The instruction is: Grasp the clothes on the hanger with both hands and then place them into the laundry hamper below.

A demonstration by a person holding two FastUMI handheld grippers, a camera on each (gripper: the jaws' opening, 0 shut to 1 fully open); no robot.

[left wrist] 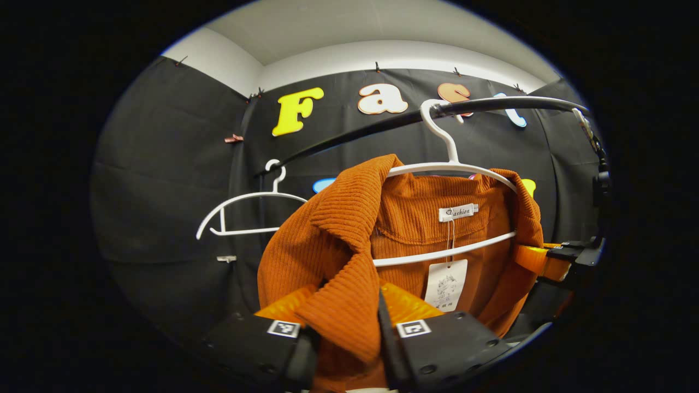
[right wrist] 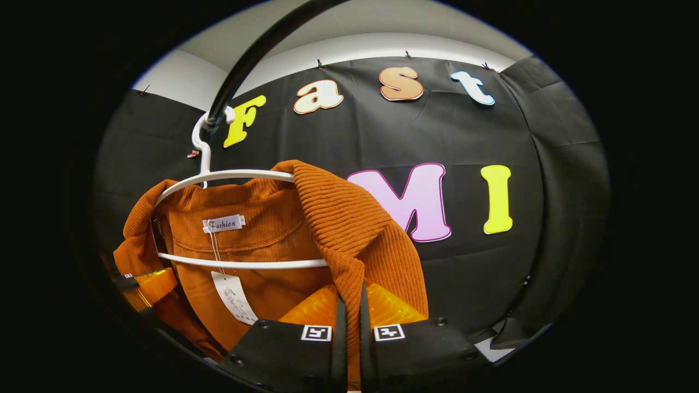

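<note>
An orange ribbed garment (left wrist: 327,256) hangs on a white hanger (left wrist: 453,164) hooked over a black rail (left wrist: 491,103). In the left gripper view, my left gripper (left wrist: 347,314) is shut on a fold of the garment's near shoulder. My right gripper (left wrist: 551,262) shows at the garment's far shoulder. In the right gripper view, the same garment (right wrist: 262,213) hangs on its hanger (right wrist: 229,174), and my right gripper (right wrist: 349,311) is shut on the ribbed shoulder fabric. My left gripper (right wrist: 142,281) is at the opposite shoulder. A white paper tag (left wrist: 445,284) dangles inside the collar.
An empty white hanger (left wrist: 246,213) hangs farther along the rail, to the left in the left gripper view. The rail (right wrist: 246,60) curves overhead in the right gripper view. The black cloth wall stands close behind the garment.
</note>
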